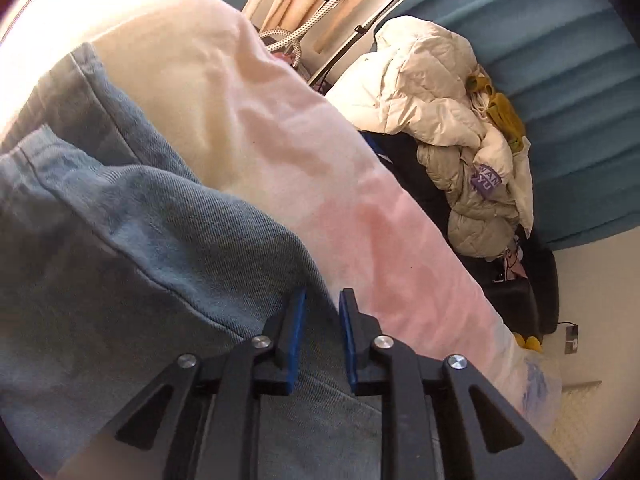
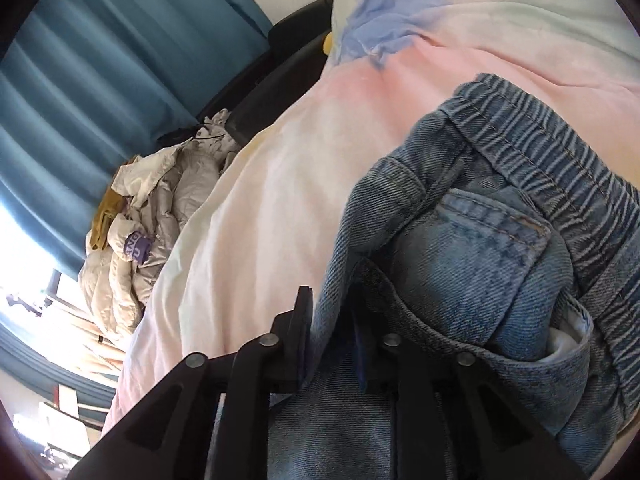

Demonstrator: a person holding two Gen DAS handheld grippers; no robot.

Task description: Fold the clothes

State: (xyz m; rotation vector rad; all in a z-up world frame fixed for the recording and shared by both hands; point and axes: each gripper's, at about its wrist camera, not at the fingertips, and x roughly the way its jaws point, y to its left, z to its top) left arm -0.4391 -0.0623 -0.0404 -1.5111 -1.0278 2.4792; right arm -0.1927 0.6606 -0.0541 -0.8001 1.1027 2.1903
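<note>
Blue denim jeans (image 1: 120, 248) lie on a pastel pink and cream bed sheet (image 1: 280, 128). My left gripper (image 1: 322, 300) rests on the denim near its edge, with its blue-padded jaws slightly apart and denim in the gap. In the right wrist view the jeans (image 2: 480, 260) show their elastic waistband (image 2: 560, 140) and a back pocket (image 2: 500, 224). My right gripper (image 2: 330, 300) is shut on a bunched fold of the denim, which covers the right finger.
A pile of cream puffer jackets (image 1: 452, 128) with a mustard garment (image 1: 504, 112) lies beside the bed; it also shows in the right wrist view (image 2: 148, 220). Teal curtains (image 1: 560, 60) hang behind. A black seat (image 2: 280, 64) stands past the bed edge.
</note>
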